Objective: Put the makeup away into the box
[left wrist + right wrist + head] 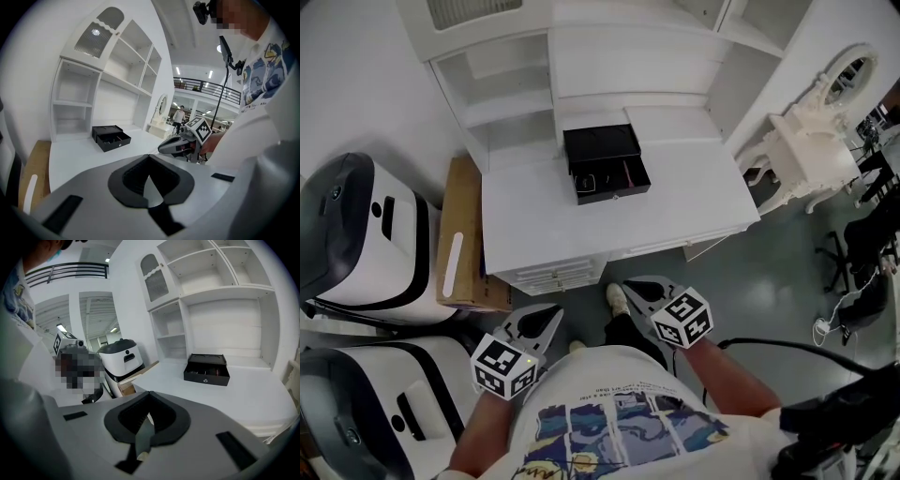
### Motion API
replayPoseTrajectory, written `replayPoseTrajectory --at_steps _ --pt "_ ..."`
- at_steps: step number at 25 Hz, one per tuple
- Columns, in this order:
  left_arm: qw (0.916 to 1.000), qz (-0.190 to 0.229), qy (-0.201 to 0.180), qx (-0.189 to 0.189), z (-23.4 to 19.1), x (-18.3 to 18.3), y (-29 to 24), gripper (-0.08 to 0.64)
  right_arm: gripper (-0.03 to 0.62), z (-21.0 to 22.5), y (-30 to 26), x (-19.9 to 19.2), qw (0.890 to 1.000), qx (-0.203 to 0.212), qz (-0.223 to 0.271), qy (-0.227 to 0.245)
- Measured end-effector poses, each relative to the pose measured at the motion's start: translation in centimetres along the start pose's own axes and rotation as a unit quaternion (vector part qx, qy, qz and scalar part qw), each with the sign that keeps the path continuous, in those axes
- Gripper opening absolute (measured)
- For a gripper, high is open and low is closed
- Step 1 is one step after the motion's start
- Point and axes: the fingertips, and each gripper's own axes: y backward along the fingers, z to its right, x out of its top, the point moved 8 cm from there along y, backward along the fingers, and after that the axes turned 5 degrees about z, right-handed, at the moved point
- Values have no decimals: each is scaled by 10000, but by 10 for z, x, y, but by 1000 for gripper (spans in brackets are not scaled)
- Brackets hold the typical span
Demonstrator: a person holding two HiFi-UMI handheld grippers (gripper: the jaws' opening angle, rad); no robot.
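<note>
2 grippers hang at my torso, left gripper (551,312) and right gripper (630,286) each clenched on nothing, likely because what looks like the makeup (592,181) already lies in the open drawer (612,190) of the black box (600,142), well apart on the white desk (694,202).

Left gripper (149,176) jaws closed with nothing between them, right gripper (165,147) off to its right by the person's shirt (262,93), black box (111,138) with drawer pulled open sitting well ahead on the white desk (75,157), under the shelves (75,105).
</note>
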Motion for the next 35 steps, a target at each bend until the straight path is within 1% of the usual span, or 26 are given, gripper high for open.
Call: replayPoseTrajectory --at_steps 9,18,35 --pt "10000 -23 73 53 -2 -2 -2 14 25 0 -6 2 9999 113 -67 69" --pt "9999 -83 77 13 0 -2 -7 14 25 0 -6 -1 9998 155 -100 53" --pt "9998 -134 90 -81 0 -2 -18 14 25 7 -3 -3 9998 109 -143 50"
